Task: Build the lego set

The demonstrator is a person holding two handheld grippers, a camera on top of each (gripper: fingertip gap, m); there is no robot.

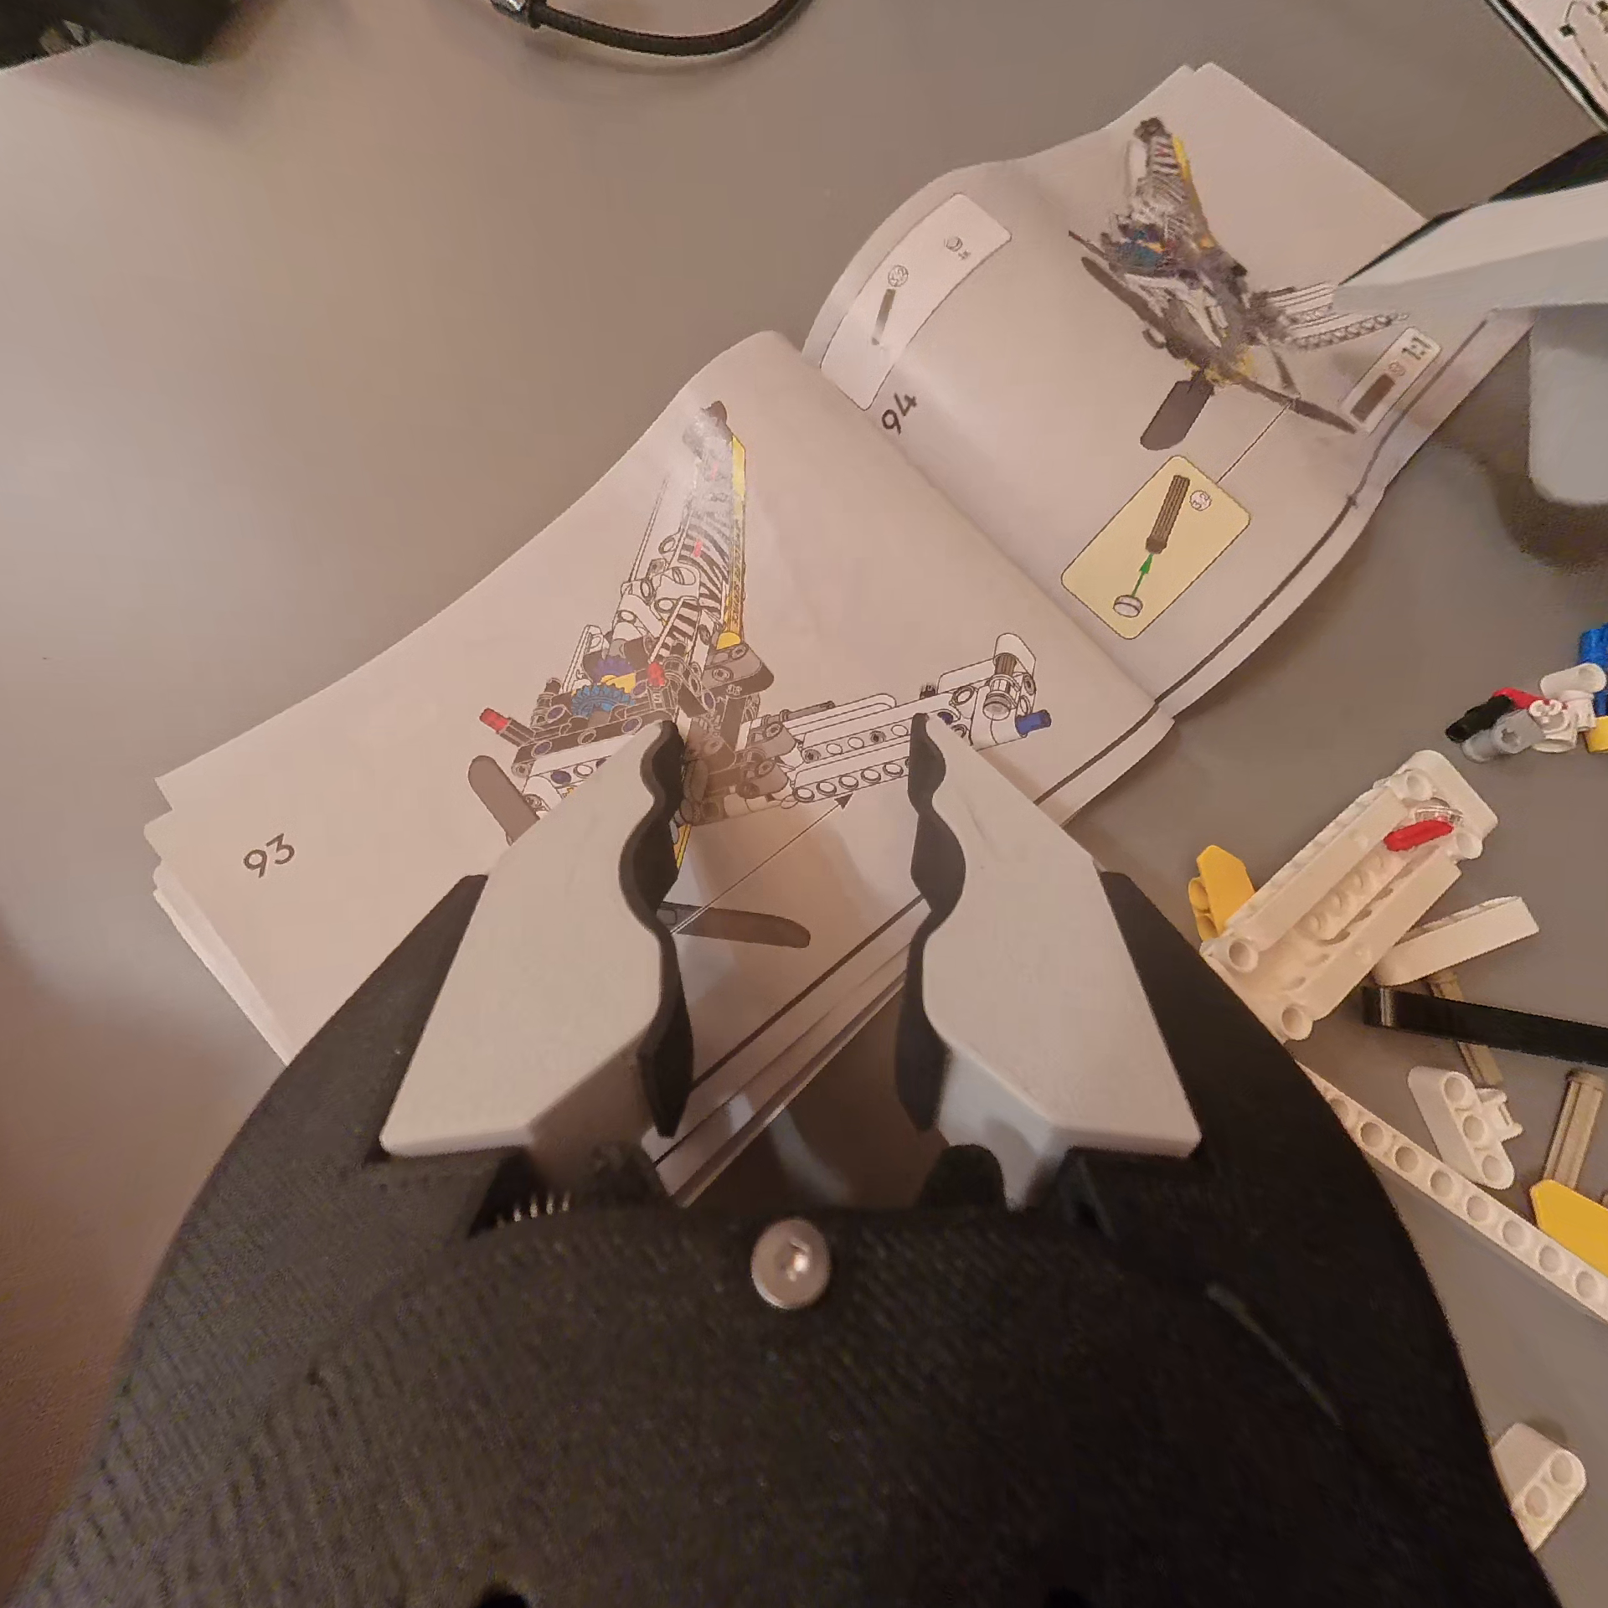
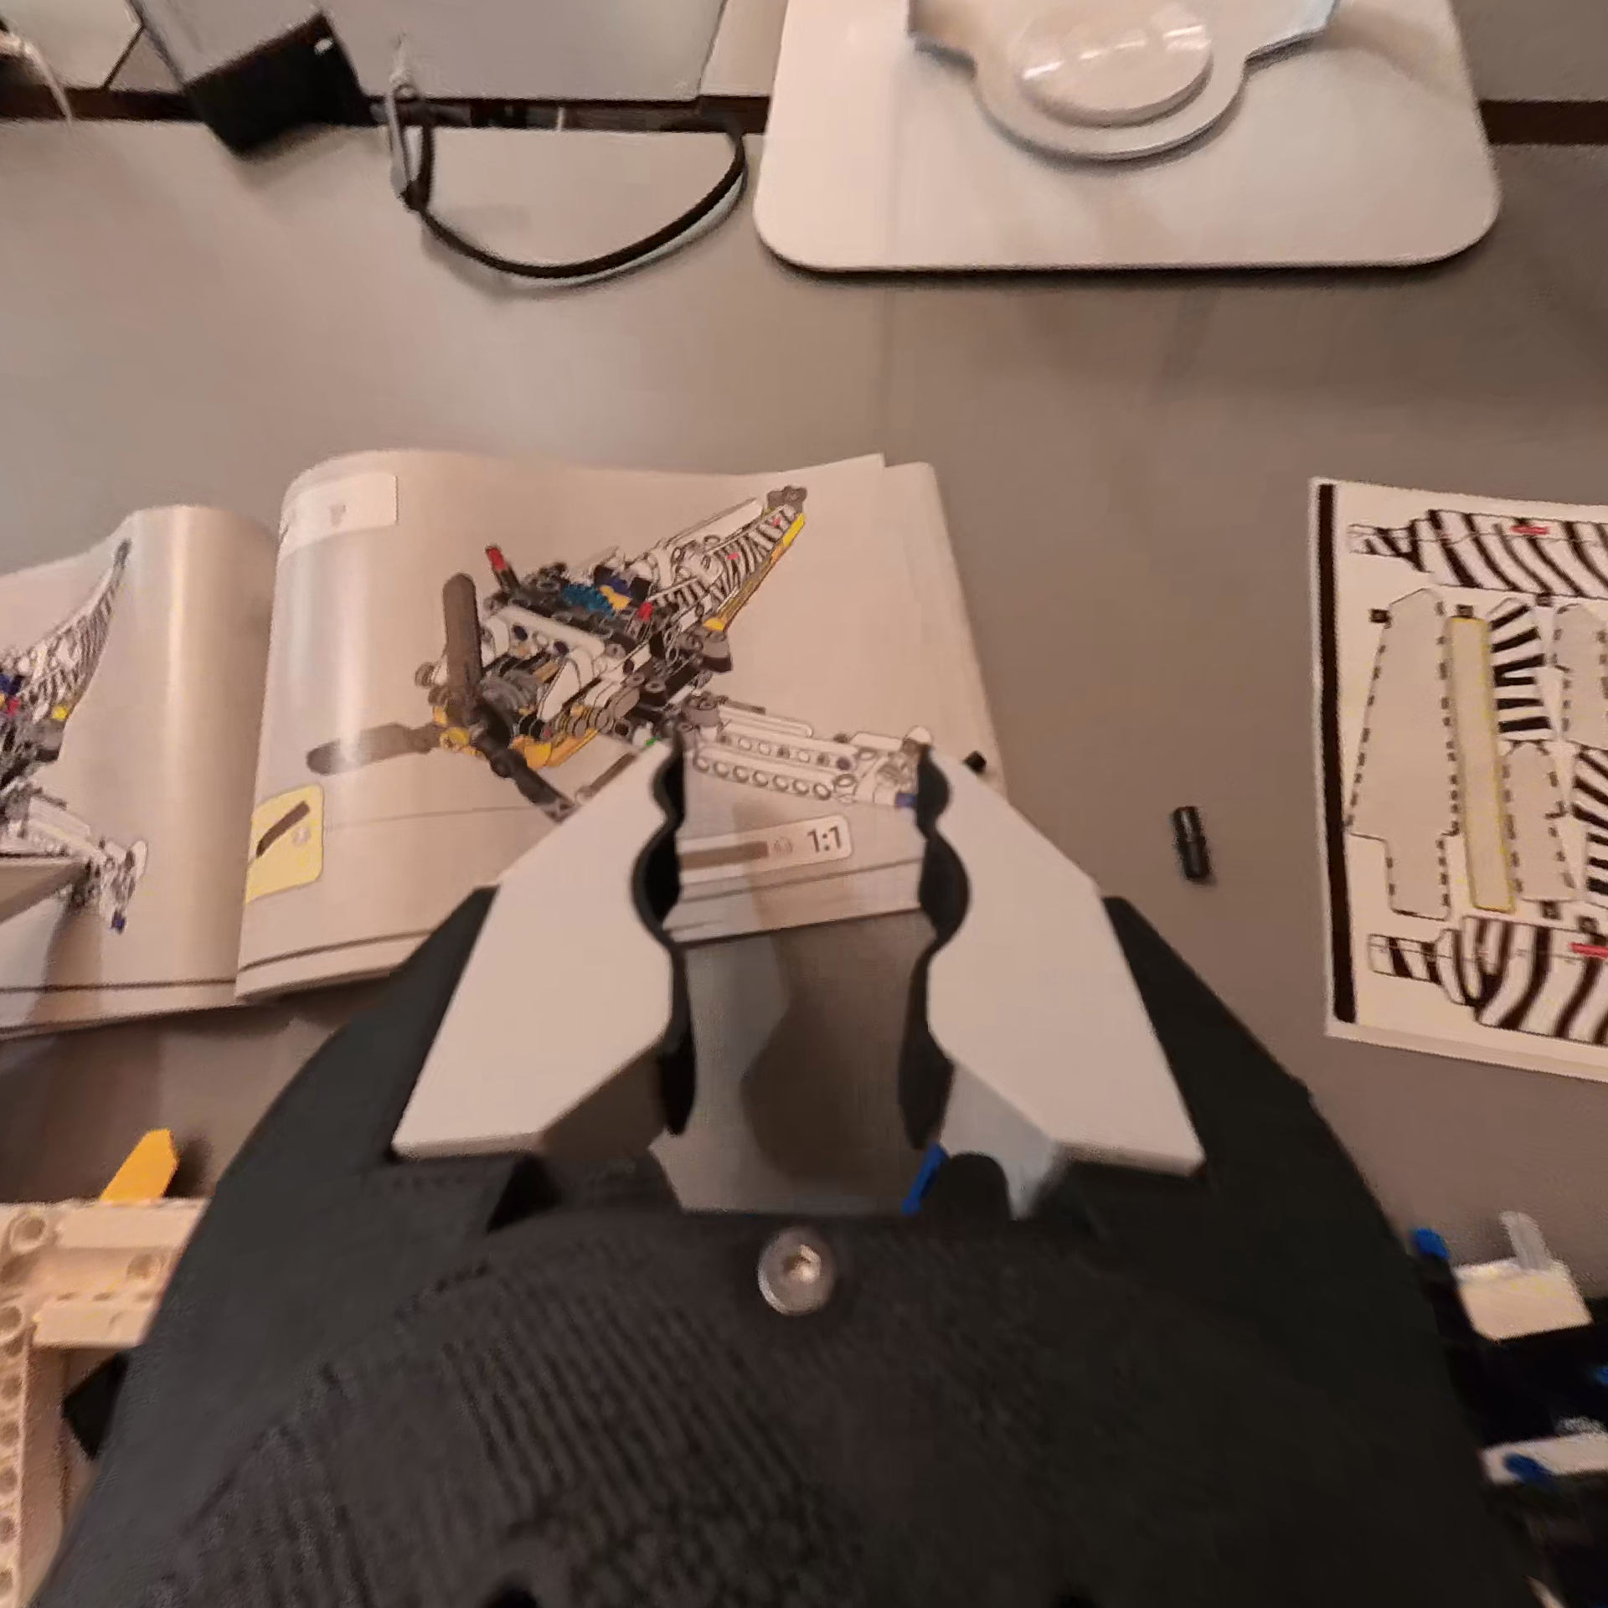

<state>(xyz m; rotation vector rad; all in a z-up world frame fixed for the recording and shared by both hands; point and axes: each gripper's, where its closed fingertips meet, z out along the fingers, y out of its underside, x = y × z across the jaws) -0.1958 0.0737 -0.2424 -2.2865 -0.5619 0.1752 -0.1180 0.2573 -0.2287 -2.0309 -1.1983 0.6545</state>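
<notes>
An open instruction booklet (image 1: 539, 661) lies on the grey table, also in the right wrist view (image 2: 609, 539). My left gripper (image 1: 790, 740) is open and empty, hovering over the booklet's near page. A white partly built lego assembly (image 1: 1331, 896) with a red pin lies to its right, among loose white, yellow and black pieces (image 1: 1470, 1122). My right gripper (image 2: 796, 766) is open and empty above the booklet's lower right corner. A small black pin (image 2: 1190, 834) lies on the table to its right. The white assembly (image 2: 78, 1270) shows at the lower left of the right wrist view.
A striped sticker sheet (image 2: 1479, 766) lies at the right. A white monitor base (image 2: 1122, 148) and a black cable (image 2: 574, 235) are at the table's back. Small mixed pieces (image 1: 1540, 713) sit at the right edge. Blue and white pieces (image 2: 1514, 1288) lie at lower right. About 6 centimetres separates my right fingertips from the small black pin (image 2: 1190, 834).
</notes>
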